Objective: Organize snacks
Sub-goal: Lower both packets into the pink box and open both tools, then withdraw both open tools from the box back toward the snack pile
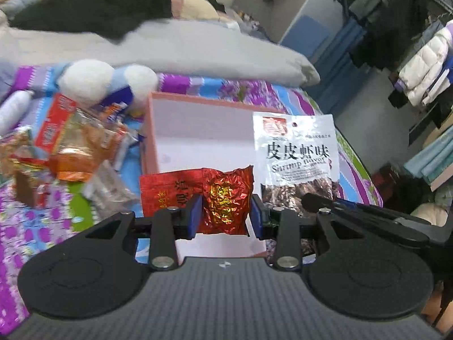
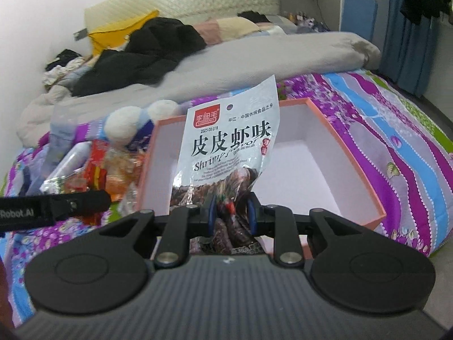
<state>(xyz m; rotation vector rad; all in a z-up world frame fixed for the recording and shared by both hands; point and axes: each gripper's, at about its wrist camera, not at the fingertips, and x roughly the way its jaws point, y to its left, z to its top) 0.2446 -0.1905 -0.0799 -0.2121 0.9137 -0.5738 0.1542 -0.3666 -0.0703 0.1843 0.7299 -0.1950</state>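
Left wrist view showed the left gripper (image 1: 226, 212) at lower centre, its blue pads partly closed and pressing both sides of a crinkled red foil packet (image 1: 223, 198). Behind it, mid-frame, lay the pink box (image 1: 153, 130), white inside, on the purple patterned bedspread (image 1: 283, 93). A loose snack pile (image 1: 70, 144) occupied the left side. Right wrist view showed the right gripper (image 2: 230, 215) at lower centre, jaws narrowly set and clamped on the lower end of the white shrimp-flavour bag (image 2: 229, 141), which stood upright before the box interior.
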